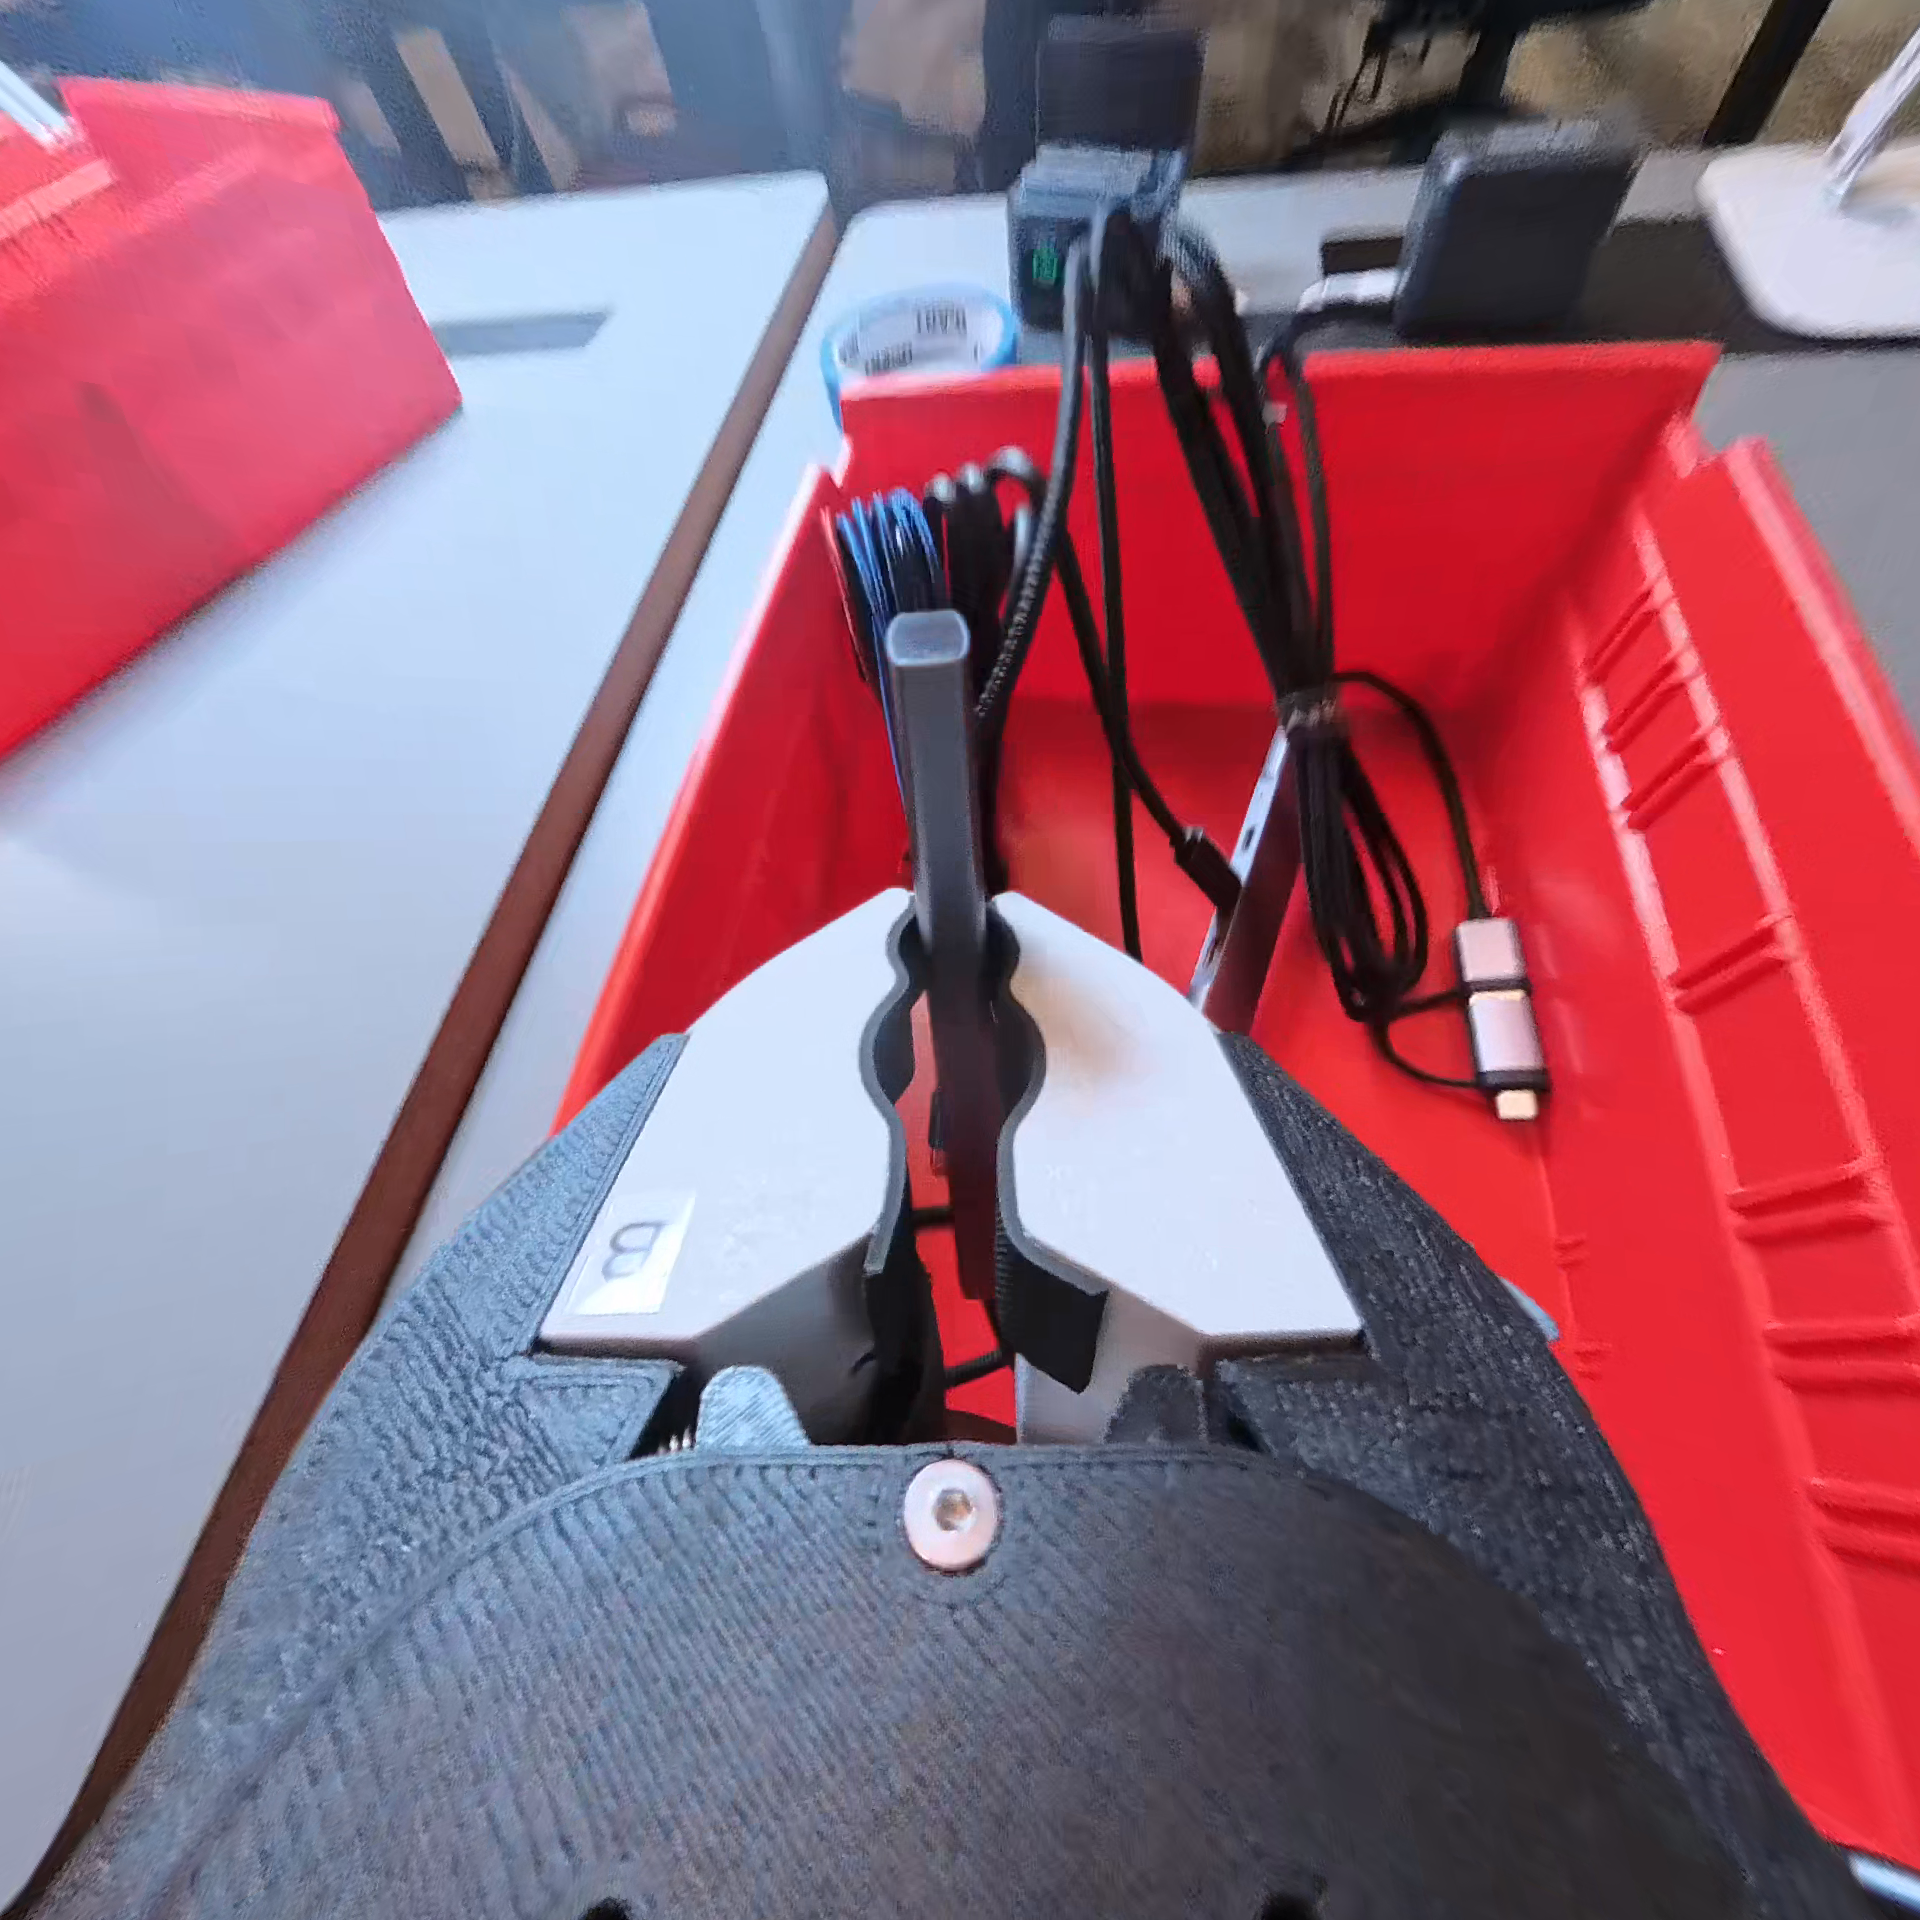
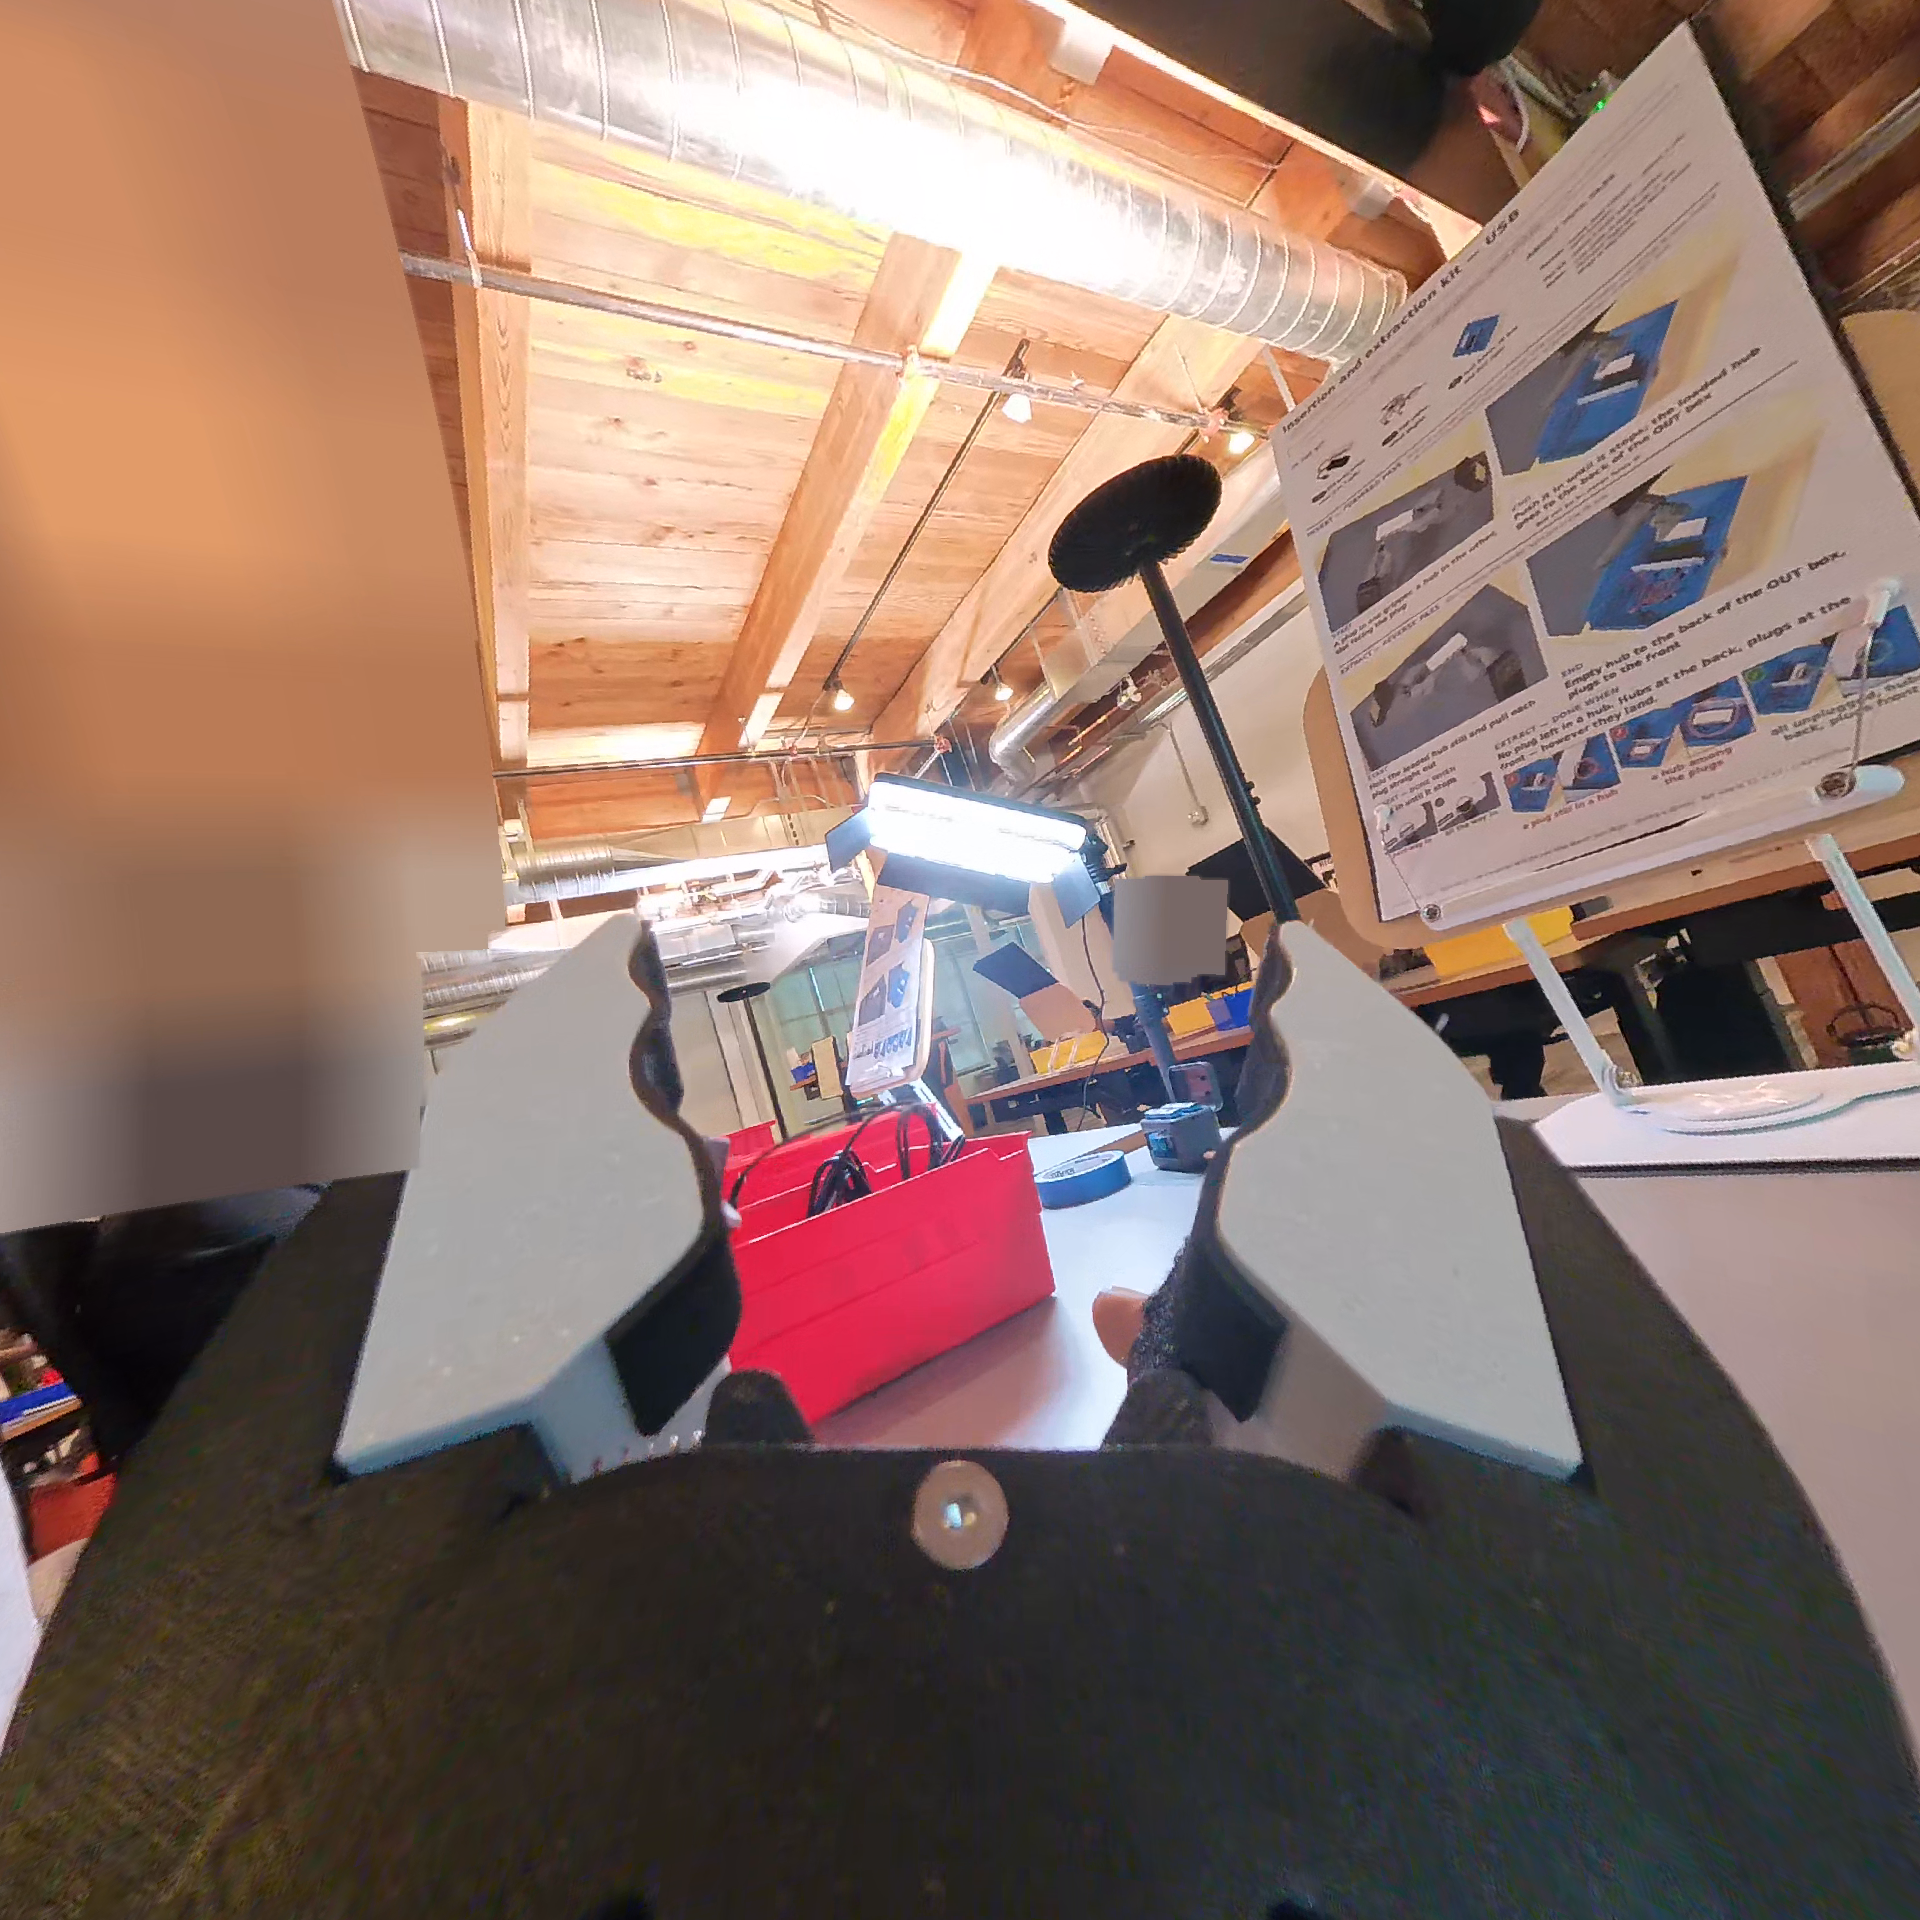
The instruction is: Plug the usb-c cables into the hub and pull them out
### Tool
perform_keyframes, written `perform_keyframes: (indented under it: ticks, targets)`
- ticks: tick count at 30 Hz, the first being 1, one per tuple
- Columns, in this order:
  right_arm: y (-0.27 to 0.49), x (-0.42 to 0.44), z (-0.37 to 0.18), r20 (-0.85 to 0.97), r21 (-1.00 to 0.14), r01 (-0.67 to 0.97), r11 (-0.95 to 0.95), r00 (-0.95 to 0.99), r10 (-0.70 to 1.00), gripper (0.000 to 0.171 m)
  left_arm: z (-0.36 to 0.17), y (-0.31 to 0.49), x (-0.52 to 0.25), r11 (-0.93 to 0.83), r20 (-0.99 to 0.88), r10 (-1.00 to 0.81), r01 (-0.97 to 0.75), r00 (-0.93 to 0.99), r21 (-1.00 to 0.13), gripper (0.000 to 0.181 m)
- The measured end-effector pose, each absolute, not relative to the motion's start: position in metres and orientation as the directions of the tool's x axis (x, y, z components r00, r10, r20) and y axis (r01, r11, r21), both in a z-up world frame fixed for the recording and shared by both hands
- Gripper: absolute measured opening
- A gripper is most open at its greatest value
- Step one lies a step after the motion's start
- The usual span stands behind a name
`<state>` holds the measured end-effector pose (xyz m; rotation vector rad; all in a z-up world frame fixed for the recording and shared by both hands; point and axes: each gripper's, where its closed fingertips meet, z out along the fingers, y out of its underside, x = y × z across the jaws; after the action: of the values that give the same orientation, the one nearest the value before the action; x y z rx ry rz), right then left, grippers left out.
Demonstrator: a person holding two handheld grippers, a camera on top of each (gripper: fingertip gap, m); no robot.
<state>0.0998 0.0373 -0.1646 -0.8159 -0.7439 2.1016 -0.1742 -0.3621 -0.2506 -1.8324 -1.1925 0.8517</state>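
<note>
My left gripper is shut on a slim grey USB hub, held on edge above a red bin. In the bin lie black cables bundled with a tie, a silver multi-head adapter plug, a coiled blue-black cable and a second grey hub leaning upright with a black USB-C plug beside it. My right gripper is open and empty, tilted up toward the ceiling, well away from the red bins seen between its fingers.
A second red bin sits on the grey table at the left. A blue tape roll, a dark charger block and a black box stand behind the bin. An instruction sheet on a white stand rises at the right. Spacing between my two grippers at the tips: around 50 cm. To the silver multi-head adapter plug: left tips about 15 cm, right tips about 40 cm.
</note>
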Motion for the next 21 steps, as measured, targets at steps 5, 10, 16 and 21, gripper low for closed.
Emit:
perform_keyframes:
  ticks: [5, 10, 16, 21]
  targets:
    - [0.033, 0.099, -0.166, -0.301, -0.724, -0.414, -0.552, -0.53, 0.792, 0.105, -0.19, -0.358, -0.175, -0.176, -0.081, 0.928, 0.238, 0.364, -0.955, 0.01]
    - [0.032, 0.098, -0.167, -0.293, -0.733, -0.416, -0.538, -0.52, 0.802, 0.105, -0.124, -0.348, -0.168, -0.094, -0.074, 0.903, 0.026, 0.422, -0.995, 0.01]
    - [0.029, 0.094, -0.17, -0.282, -0.755, -0.402, -0.518, -0.513, 0.81, 0.104, -0.056, -0.335, -0.165, -0.104, -0.155, 0.878, -0.137, 0.453, -0.985, 0.01]
    - [0.026, 0.094, -0.17, -0.267, -0.764, -0.405, -0.503, -0.511, 0.817, 0.104, -0.005, -0.325, -0.174, -0.13, -0.215, 0.863, -0.211, 0.458, -0.969, 0.01]
